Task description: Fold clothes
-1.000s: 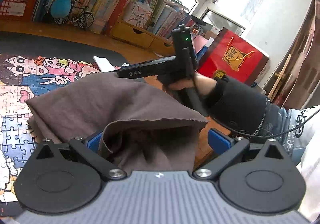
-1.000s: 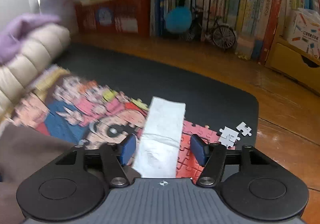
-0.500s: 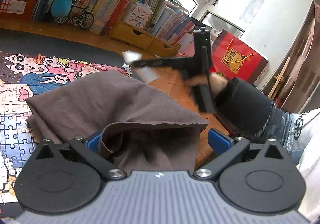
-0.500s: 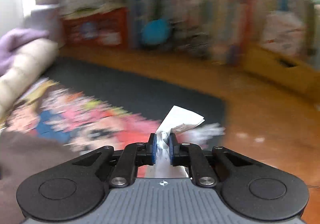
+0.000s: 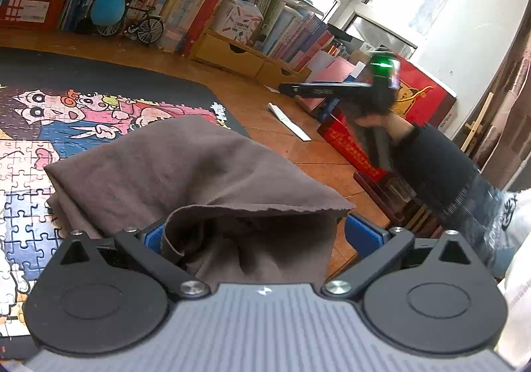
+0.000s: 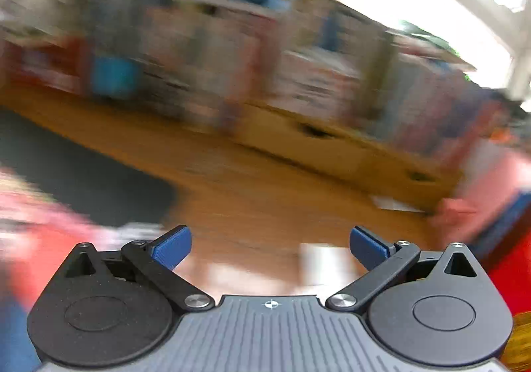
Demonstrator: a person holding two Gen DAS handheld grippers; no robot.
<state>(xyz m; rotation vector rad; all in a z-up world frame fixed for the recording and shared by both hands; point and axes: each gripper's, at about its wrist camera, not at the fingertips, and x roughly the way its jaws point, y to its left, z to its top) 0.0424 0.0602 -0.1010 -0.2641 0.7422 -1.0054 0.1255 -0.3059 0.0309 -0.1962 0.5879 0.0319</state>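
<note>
Left wrist view: crumpled brown cloth garment (image 5: 186,172) heaped on colourful jigsaw puzzle mat (image 5: 30,146), near hem draped between spread blue pads of left claw (image 5: 255,235), apparently ready for pinching, not clamped. Right claw (image 6: 270,247) gaping, empty, well apart over wooden worktop (image 6: 252,199), seemingly parked clear; view blurred.

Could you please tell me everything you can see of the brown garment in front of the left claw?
The brown, soft, matte fabric garment lies in a loose, rumpled heap, partly on the colourful cartoon jigsaw puzzle. Its near part is bunched up between the open blue pads of the left claw, where a thin raw hem runs across a drooping fold. Whether the pads touch it is unclear. No sleeve, collar or print shows.
</note>
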